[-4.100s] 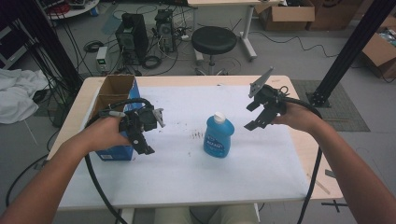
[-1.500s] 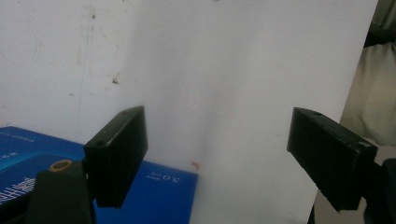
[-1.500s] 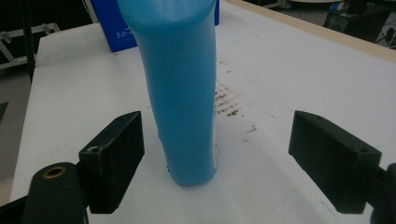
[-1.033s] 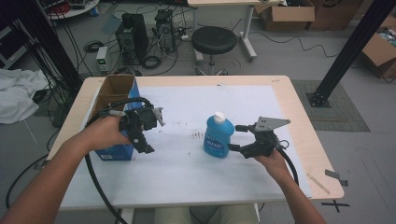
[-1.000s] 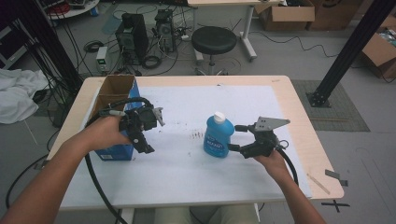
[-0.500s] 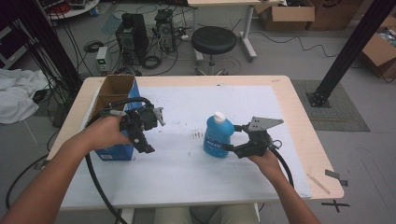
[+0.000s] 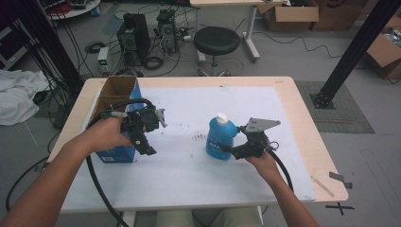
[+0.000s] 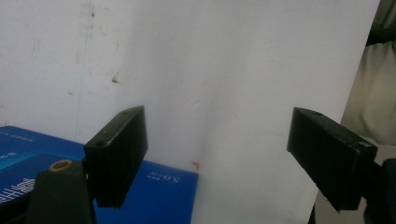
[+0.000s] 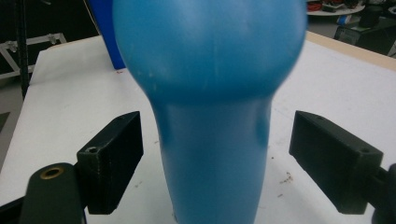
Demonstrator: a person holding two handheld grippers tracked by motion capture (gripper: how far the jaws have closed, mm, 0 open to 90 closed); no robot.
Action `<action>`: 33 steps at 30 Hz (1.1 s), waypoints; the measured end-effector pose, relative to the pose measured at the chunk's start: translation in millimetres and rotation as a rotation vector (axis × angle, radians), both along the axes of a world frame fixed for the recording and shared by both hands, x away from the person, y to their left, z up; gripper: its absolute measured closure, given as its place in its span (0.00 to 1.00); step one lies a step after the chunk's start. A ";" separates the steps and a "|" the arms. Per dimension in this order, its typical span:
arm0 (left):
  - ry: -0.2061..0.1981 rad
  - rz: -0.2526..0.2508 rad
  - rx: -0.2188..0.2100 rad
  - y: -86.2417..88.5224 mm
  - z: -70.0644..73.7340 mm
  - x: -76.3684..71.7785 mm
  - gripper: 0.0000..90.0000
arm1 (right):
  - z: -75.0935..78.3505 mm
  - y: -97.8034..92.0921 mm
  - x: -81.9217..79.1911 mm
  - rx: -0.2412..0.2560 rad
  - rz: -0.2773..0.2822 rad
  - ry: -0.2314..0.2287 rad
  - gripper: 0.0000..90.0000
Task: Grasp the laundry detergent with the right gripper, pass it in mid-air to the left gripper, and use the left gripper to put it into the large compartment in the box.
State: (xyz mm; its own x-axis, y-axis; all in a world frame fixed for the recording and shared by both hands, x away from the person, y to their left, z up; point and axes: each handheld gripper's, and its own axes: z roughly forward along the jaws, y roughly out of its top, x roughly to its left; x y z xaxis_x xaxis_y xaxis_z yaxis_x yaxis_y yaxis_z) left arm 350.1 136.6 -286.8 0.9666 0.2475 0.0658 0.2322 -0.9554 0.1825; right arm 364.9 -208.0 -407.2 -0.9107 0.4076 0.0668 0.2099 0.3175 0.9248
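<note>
Bottle (image 7: 220, 138) of blue plastic stands upright at centre frame on the white sheet (image 7: 189, 175), its narrow lower part between the spread jaws of the right gripper (image 7: 232, 150), neither touching it, while the left gripper (image 7: 145, 140), gaping empty, hovers centre-left beside the blue box (image 7: 113, 153).

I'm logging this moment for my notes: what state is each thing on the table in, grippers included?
Blue bottle: upright, white cap on, standing between the right gripper's jaws, not yet clamped.
Blue box: upright at the table's left side, top flaps open.
Right gripper: open, a jaw on either side of the bottle.
Left gripper: open, holding nothing, beside the box.
</note>
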 end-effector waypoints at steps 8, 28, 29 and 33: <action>0.001 0.001 0.002 0.8 0.6 -0.8 0.23 | -1.8 8.4 1.5 0.014 -0.005 0.000 0.19; 0.001 0.001 -0.002 1.9 0.5 -0.3 0.23 | -3.3 14.3 2.3 0.028 -0.011 -0.003 0.27; 0.002 0.002 -0.002 1.8 0.6 -0.3 0.23 | -3.3 14.2 2.3 0.028 -0.013 -0.004 0.27; 0.003 0.001 -0.002 1.8 0.0 -0.2 0.23 | -4.0 14.0 2.3 0.031 -0.016 -0.005 0.28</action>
